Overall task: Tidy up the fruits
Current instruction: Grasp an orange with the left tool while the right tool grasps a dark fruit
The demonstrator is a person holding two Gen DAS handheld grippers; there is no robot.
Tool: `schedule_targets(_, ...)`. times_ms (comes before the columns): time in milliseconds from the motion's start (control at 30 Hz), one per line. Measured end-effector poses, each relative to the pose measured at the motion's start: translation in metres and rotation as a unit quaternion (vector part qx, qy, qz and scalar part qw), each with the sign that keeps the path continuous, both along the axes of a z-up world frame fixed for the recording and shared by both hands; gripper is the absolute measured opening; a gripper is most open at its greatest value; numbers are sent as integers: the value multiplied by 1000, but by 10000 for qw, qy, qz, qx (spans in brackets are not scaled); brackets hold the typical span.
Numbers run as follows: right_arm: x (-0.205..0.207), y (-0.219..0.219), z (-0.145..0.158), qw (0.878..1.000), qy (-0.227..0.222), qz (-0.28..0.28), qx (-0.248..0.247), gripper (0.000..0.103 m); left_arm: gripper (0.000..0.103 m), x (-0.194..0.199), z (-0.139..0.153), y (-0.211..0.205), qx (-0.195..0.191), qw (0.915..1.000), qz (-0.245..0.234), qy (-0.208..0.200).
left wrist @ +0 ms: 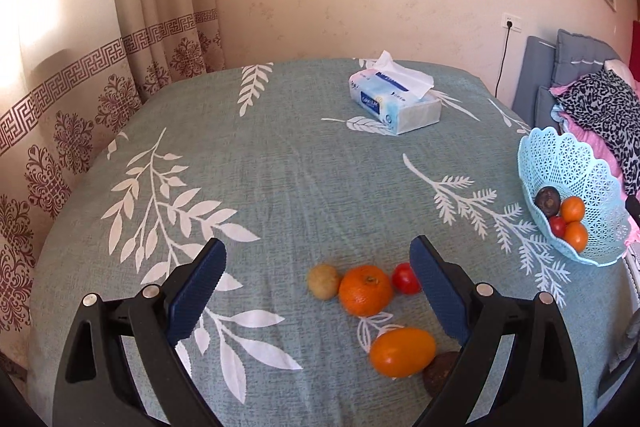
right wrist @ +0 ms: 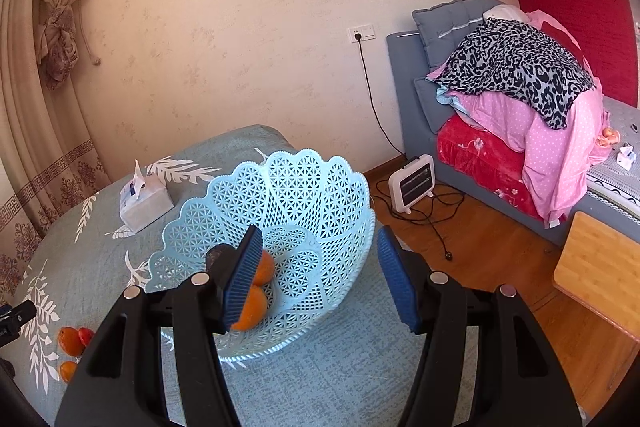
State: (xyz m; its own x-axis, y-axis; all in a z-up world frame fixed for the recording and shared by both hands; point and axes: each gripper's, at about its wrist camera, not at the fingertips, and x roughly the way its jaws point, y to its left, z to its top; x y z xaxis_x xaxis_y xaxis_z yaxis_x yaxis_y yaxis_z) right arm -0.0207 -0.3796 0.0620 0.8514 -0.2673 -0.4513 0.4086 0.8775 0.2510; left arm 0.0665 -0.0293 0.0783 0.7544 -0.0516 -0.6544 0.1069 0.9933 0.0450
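On the leaf-print tablecloth [left wrist: 280, 167], close in front of my left gripper [left wrist: 318, 243], lie a yellowish round fruit [left wrist: 324, 281], an orange [left wrist: 365, 290] and a red tomato [left wrist: 405, 278]. Nearer lie an oval orange fruit [left wrist: 402, 351] and a dark brown fruit [left wrist: 440, 373], partly behind the right finger. This gripper is open and holds nothing. The light-blue lattice basket [left wrist: 580, 167] at the table's right edge holds a dark fruit, two orange ones and a small red one. My right gripper [right wrist: 319, 231] hangs open over the basket [right wrist: 312, 187], its left finger covering part of the oranges [right wrist: 266, 267].
A tissue box [left wrist: 396, 103] stands at the far side of the table. Curtains hang on the left. Right of the table are a bed piled with bedding [right wrist: 520, 87], a small white heater [right wrist: 412, 187] with cables on the wooden floor, and a wooden stool [right wrist: 600, 267].
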Motion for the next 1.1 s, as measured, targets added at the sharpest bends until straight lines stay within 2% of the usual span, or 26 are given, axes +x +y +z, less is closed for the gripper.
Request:
schedule_targets(167,-5,15,0,9994,30,340,2,61,92,-9,-16,6,-63,9996,-7,271)
schedule_targets(400,-4,41,0,9971,108,738,-150,61,92,-28,-27,-7,-253,9976,-371,519)
schedule_targets(633,-4,62,-2,9932,224,1112,-259,61,92,-26,-47,-19,-468,9935,-490,914)
schedule_targets(767,-4,75,-4,9898,292,1357,-316,61,80,-18,-56,-18,-711,9896,-476,1157)
schedule_targets(867,-5,87,-4,9858,333,1599,-389,61,79,-15,-61,-18,-909,9859,-497,1318)
schedule_targets(967,-6,101,-5,9805,373,1885,-415,61,78,-15,-62,-17,-975,9855,-495,1299)
schedule_targets(1100,-3,114,-10,9714,528,2302,-229,61,69,-17,-61,-15,-991,9857,-510,1263)
